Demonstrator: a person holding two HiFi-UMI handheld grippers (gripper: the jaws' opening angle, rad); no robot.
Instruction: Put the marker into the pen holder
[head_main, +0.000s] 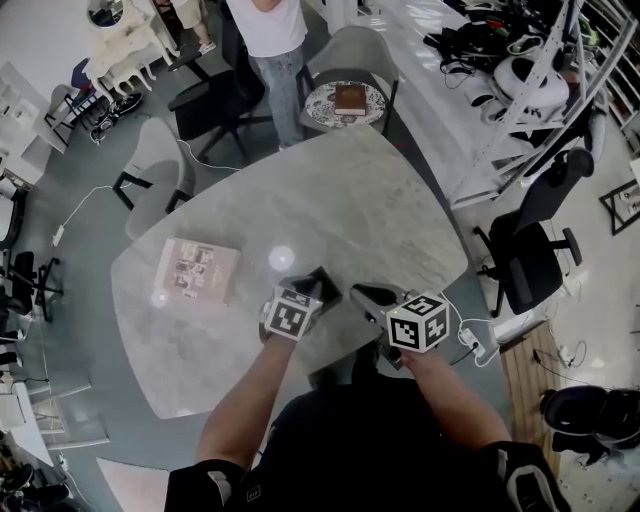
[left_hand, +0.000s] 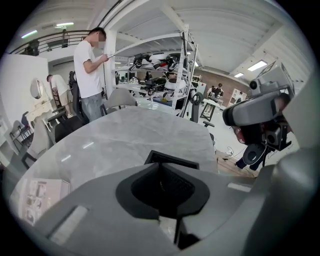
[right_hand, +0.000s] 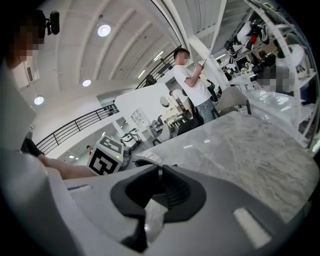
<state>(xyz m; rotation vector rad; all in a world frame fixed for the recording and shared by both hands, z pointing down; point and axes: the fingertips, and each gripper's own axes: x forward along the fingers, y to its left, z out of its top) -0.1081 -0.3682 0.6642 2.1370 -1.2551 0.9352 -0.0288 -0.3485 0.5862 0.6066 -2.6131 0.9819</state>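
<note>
Head view: left gripper (head_main: 308, 290) and right gripper (head_main: 365, 295) side by side over the near edge of a pale marbled table (head_main: 330, 200), tips angled toward each other and nearly meeting; a flat printed box (head_main: 197, 270) off to the left, well apart from both; a standing person (head_main: 270, 40) beyond the far edge. Left gripper view: jaws brought together, tips closed along one seam, pointing down at the tabletop; directly past the tips, the square black rim of the pen holder (left_hand: 175, 158), near side hidden behind the jaws, so no telling whether that near wall is nipped or only touched; only dark ribbing and shadow through the gap behind the tips; the printed box low at the left, the right gripper looming at the right edge. Right gripper view: jaws together as well, nothing caught in them, a sliver of bare table seen through the gap behind the tips; the left gripper's checkered cube (right_hand: 106, 156) just to the left, bare marble stretching ahead. Marker not made out in any of the three views.
</note>
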